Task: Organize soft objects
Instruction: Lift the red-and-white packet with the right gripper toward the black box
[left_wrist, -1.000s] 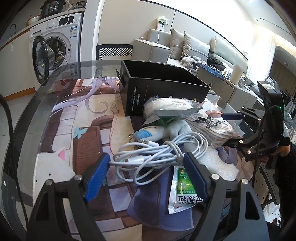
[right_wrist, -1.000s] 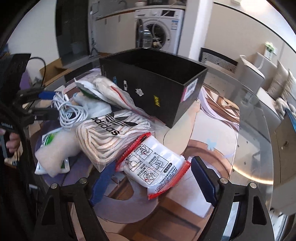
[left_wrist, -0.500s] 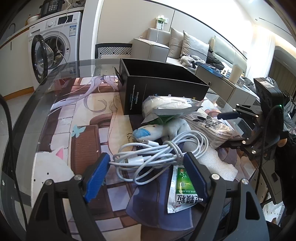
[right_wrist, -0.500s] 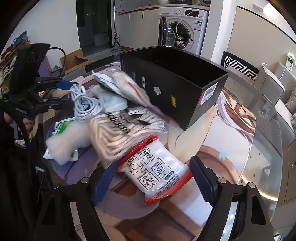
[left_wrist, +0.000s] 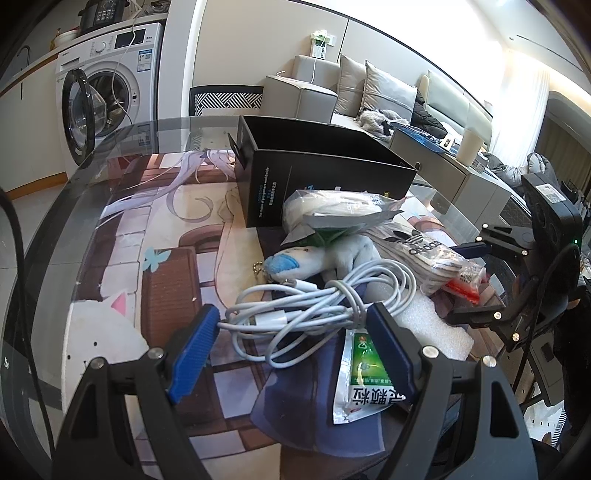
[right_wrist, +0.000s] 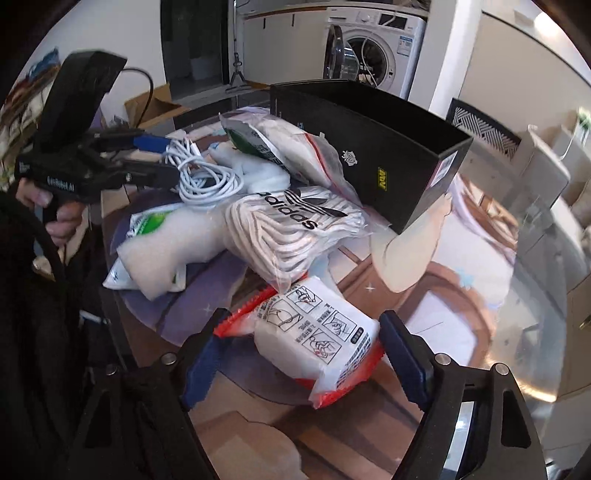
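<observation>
A pile of soft things lies on the table in front of an open black box (left_wrist: 317, 173). My left gripper (left_wrist: 291, 343) is open, its blue pads on either side of a coiled white cable (left_wrist: 317, 306). Behind the cable lie a white plush toy (left_wrist: 317, 258), a bagged white item (left_wrist: 332, 210) and an Adidas bag of socks (left_wrist: 428, 258). My right gripper (right_wrist: 303, 354) is open around a red-edged white packet (right_wrist: 317, 339). The Adidas bag (right_wrist: 291, 229), white foam (right_wrist: 162, 240) and the box (right_wrist: 369, 158) show beyond it.
A green-and-white sachet (left_wrist: 365, 380) lies by the left gripper's right finger, on a dark cloth (left_wrist: 314, 417). A picture mat (left_wrist: 147, 236) covers the glass table. A washing machine (left_wrist: 107, 88) and sofa (left_wrist: 376, 96) stand behind.
My right gripper has swung round and closed in on the red-edged packet, which now sits between its fingers. The left gripper has hardly moved about the cable.
</observation>
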